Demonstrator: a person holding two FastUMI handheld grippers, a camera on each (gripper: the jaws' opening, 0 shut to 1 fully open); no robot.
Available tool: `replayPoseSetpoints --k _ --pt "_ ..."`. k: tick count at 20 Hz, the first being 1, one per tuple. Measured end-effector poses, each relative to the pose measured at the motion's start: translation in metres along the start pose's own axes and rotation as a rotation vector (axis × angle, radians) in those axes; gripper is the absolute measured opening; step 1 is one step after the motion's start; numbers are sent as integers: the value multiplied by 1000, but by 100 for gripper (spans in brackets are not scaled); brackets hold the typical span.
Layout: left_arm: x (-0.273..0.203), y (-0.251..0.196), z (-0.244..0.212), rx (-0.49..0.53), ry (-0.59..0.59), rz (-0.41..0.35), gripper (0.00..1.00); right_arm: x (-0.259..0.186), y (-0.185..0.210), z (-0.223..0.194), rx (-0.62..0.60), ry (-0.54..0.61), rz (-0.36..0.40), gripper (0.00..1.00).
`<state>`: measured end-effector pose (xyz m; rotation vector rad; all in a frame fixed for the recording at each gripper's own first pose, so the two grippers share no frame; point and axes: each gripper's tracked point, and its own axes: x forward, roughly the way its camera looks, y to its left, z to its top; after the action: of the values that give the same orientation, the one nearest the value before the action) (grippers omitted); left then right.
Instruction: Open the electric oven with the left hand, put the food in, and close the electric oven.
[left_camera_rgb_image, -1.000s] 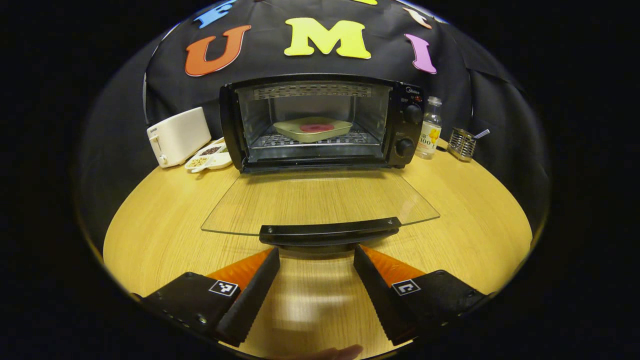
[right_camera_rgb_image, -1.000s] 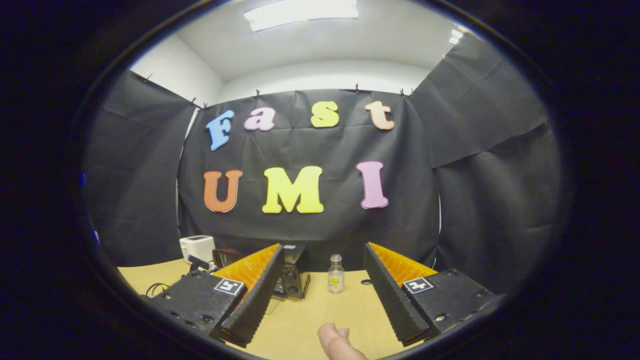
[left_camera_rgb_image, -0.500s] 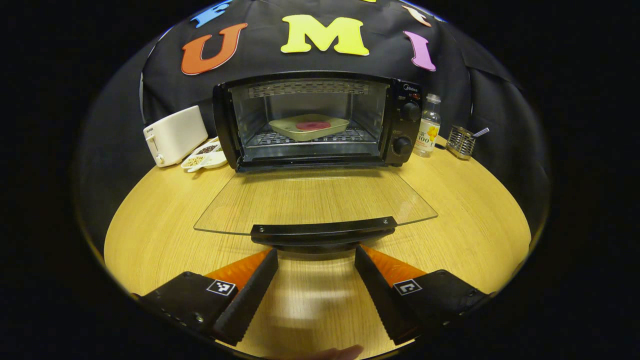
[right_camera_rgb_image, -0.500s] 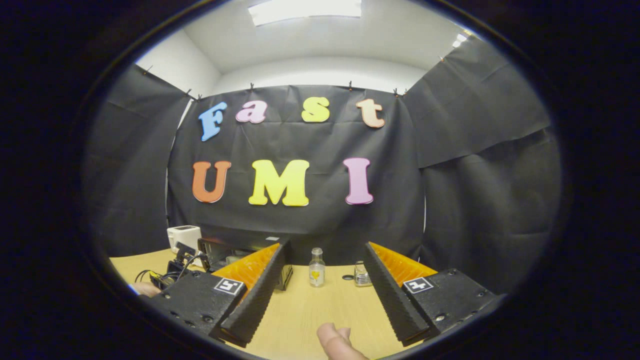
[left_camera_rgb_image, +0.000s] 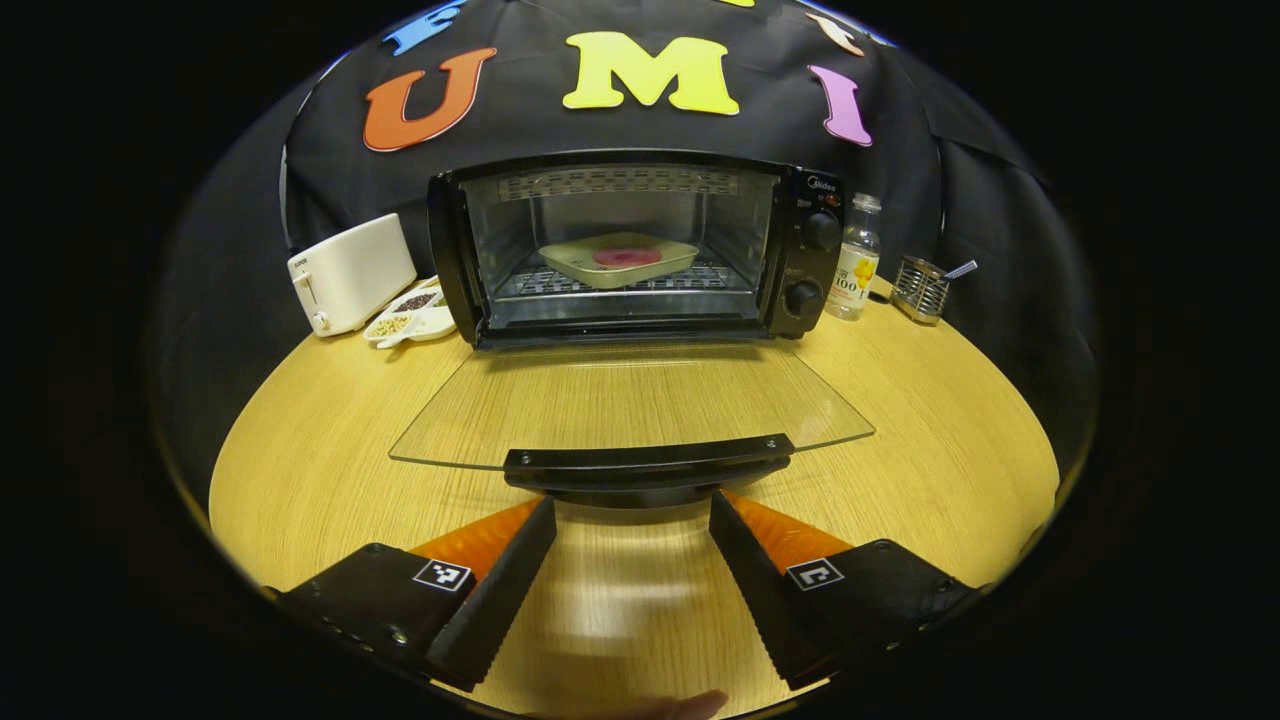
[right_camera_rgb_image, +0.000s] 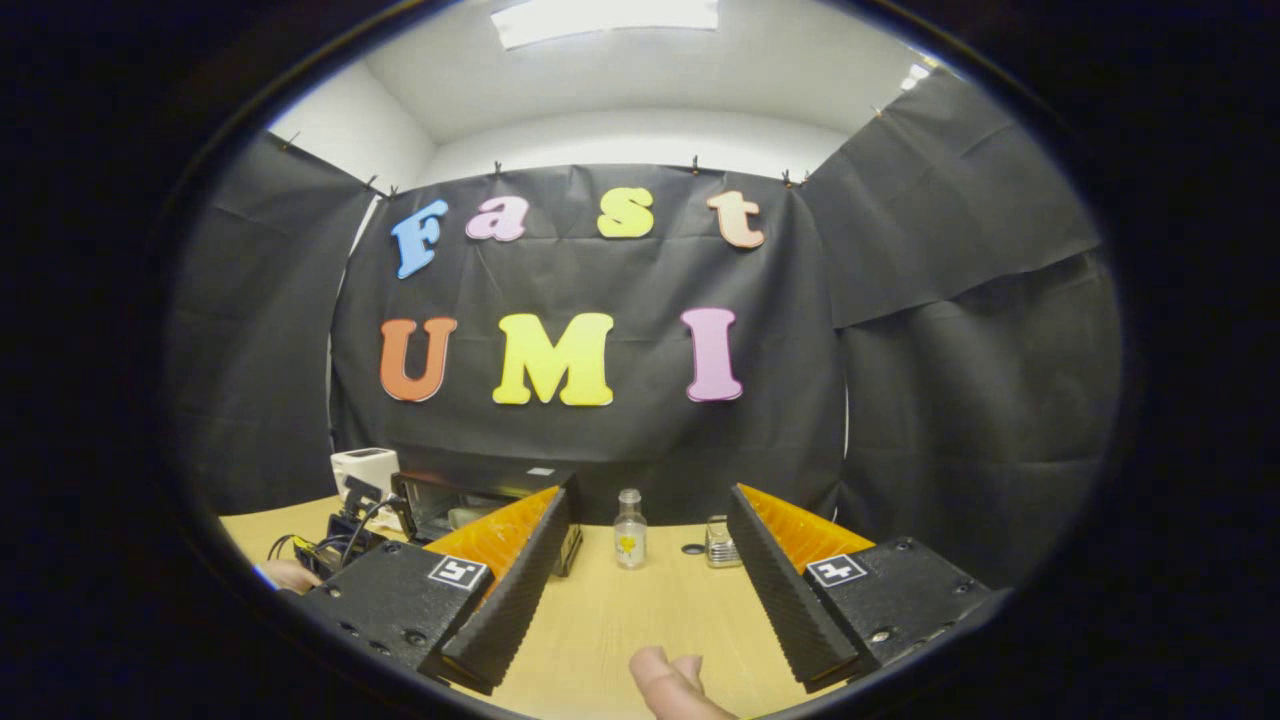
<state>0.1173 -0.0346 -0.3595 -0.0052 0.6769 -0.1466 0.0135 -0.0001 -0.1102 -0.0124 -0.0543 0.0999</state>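
The black electric oven stands at the back of the wooden table with its glass door folded down flat. A pale dish with a red round of food rests on the oven's rack. My left gripper is open, its fingertips just under and either side of the door's black handle, not pressing it. In the right gripper view, my right gripper is open and held up above the table, with the oven at the left behind its left finger.
A white toaster and a divided dish of grains sit left of the oven. A small bottle and a wire holder stand to its right. A fingertip shows at the bottom of the right gripper view.
The left gripper has crept slightly closer to the door handle. The right gripper has swung a little to the right, so the oven and bottle slid leftward in its view.
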Motion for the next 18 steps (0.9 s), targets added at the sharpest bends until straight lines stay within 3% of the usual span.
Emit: replayPoseSetpoints --k 3,8,12,18 --pt "-2 1 6 1 -17 2 98 1 -2 -2 4 -1 5 96" --pt "-6 2 14 2 -30 2 98 6 0 -9 12 25 15 100" --pt "-8 1 22 -2 -47 4 98 6 14 -12 22 47 72 96" --pt "-15 3 47 -11 -104 5 98 11 8 -17 10 63 57 96"
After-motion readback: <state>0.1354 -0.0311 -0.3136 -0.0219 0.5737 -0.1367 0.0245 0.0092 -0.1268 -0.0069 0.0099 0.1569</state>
